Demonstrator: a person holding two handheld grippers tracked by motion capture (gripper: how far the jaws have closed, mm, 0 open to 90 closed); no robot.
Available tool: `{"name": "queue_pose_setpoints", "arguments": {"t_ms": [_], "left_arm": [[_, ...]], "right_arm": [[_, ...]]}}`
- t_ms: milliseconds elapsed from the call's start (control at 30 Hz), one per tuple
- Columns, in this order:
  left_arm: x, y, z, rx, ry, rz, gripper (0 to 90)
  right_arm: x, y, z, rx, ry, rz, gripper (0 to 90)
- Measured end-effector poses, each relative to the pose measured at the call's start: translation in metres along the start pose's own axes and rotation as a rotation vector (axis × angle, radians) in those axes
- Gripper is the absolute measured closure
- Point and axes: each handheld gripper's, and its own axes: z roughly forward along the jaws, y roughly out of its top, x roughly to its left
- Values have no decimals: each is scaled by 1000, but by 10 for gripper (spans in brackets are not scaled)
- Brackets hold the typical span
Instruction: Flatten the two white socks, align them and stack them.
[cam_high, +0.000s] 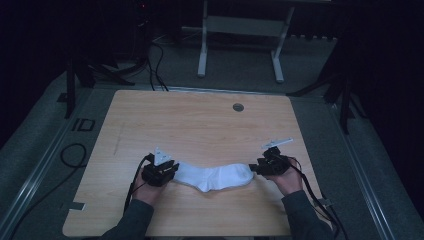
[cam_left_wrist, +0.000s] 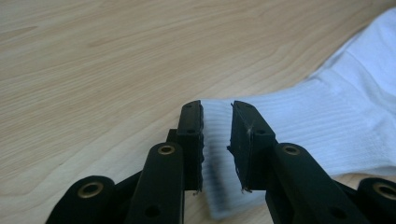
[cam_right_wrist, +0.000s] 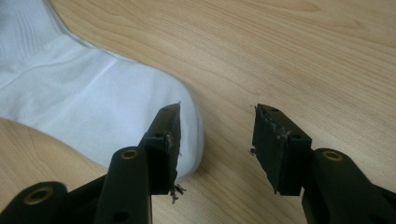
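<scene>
The white ribbed cotton sock (cam_high: 212, 177) lies flat near the front edge of the light wooden table (cam_high: 200, 125). The left gripper (cam_left_wrist: 217, 140) straddles its cuff, jaws narrowly parted; the right gripper (cam_right_wrist: 217, 144) gapes wide beside the toe. Closing carelessly could bunch the fabric or miss the toe. No writing is legible.

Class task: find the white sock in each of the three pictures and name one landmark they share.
High view: white sock lies low centre, between both hand-held grippers.
Left gripper view: right side, cuff between the jaws.
Right gripper view: upper left, toe by the left jaw.
Shared landmark: the wooden table.
</scene>
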Motion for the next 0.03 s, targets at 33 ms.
{"name": "queue_pose_setpoints", "arguments": {"t_ms": [33], "left_arm": [[2, 0, -1, 1, 5, -5, 737]], "right_arm": [[0, 0, 1, 1, -1, -3, 511]]}}
